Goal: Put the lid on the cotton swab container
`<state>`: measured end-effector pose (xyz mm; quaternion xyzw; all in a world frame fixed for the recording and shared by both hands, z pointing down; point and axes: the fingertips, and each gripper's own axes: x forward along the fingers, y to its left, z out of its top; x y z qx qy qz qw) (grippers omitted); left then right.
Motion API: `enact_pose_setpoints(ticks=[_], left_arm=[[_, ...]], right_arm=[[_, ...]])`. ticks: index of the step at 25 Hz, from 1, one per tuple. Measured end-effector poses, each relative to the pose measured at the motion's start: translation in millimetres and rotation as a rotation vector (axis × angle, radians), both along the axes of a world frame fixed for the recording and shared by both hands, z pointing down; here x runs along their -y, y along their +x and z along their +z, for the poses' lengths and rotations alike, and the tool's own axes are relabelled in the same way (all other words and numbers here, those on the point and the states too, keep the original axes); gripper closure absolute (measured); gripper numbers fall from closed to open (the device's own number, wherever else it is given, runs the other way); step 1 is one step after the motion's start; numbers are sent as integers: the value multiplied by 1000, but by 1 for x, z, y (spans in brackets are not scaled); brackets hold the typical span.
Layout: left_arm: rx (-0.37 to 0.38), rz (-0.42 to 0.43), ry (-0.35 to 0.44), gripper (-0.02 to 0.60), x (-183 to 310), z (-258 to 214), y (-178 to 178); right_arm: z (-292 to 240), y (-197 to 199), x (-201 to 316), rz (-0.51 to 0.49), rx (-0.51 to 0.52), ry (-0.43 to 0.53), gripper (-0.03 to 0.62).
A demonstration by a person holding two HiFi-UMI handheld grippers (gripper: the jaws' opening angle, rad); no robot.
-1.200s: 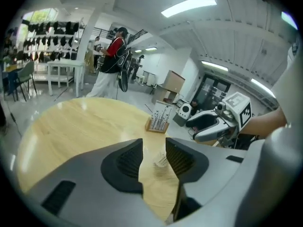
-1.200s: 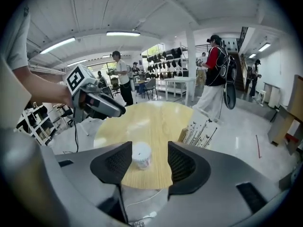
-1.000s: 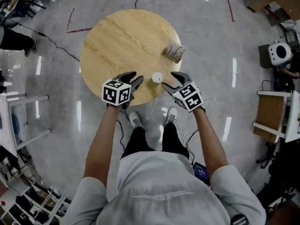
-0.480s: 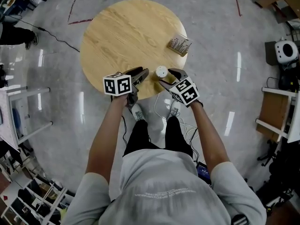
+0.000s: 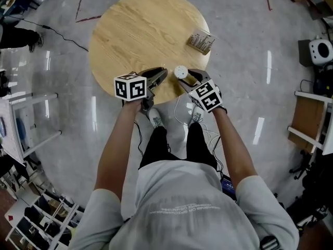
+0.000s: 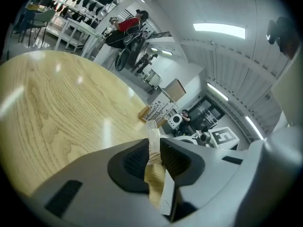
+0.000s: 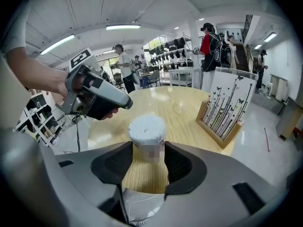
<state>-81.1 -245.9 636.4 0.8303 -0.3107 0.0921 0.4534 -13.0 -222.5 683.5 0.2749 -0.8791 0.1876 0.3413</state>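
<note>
The left tongs, jaws just narrowed, pinch a thin clear plastic lid that is edge-on and hard to make out. The right tongs, just closing, clasp the small round container of white cotton swabs. Its base is hidden, on the round wooden worktop.

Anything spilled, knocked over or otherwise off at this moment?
Nothing is spilled or damaged. The swab container stands upright and uncovered, swabs showing, close to the near edge of the table. The card stand sits upright by the rim.
</note>
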Motion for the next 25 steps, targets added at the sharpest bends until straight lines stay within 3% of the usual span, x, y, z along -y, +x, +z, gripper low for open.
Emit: enact_pose_setpoints(ticks=[7,13,15,20,25], left_arm=[[49,95,73,494,-9,-16,13],[253,164,202,494,-14,-14,15],[287,176,247,494,-15,-18,19],[309,163,342,492,-13,-31,27],[305,153,342,492,-15,-31,31]], right_arm=[[-1,-3,-3,6,-7,10,362],[-3,-5,-3,-2,-9,22,365],[-3,-5,-2,1,-2,27,367],[-1,-4,-2,3,4,36,368],[-1,-3,-3,-5,-3,19,368]])
